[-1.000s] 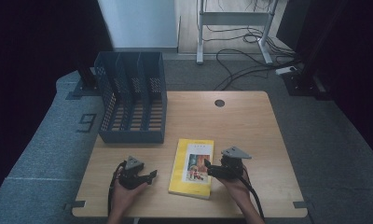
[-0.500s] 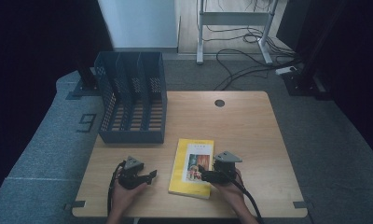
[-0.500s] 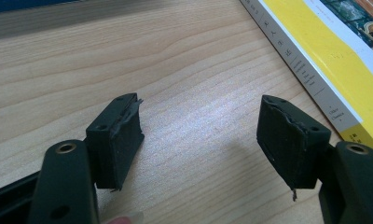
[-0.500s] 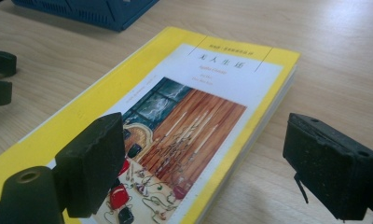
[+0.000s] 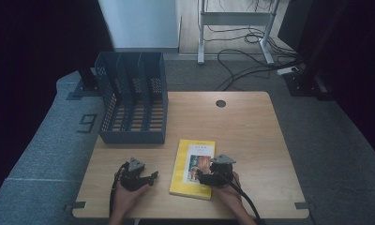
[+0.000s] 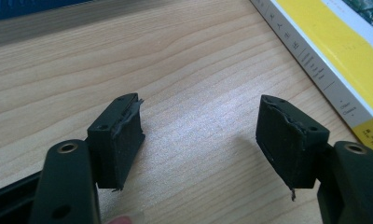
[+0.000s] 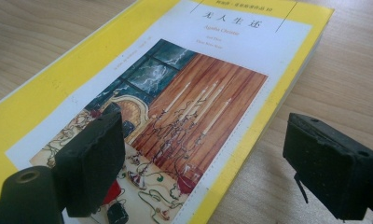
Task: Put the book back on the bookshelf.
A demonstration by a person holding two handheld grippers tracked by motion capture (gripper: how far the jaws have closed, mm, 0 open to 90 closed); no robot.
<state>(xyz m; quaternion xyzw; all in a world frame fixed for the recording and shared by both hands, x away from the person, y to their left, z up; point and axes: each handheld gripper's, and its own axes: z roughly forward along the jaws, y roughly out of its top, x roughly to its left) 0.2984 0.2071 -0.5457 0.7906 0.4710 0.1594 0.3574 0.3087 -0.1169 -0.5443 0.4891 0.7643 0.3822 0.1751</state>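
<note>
Now R gripper (image 7: 201,168) agape over yellow book (image 7: 72,98)

Your left gripper (image 5: 150,177) is black, with a grey three-cornered plate on top and a black cable looping off behind it. Your right gripper (image 5: 200,177) is built the same, its thick black cable trailing back along your forearm. Up close, each jaw ends in a blocky black rubber pad (image 6: 121,135) with worn, ragged edges and small screw holes, mounted on a rounded arm with a brass-coloured rivet (image 7: 27,177).
</note>
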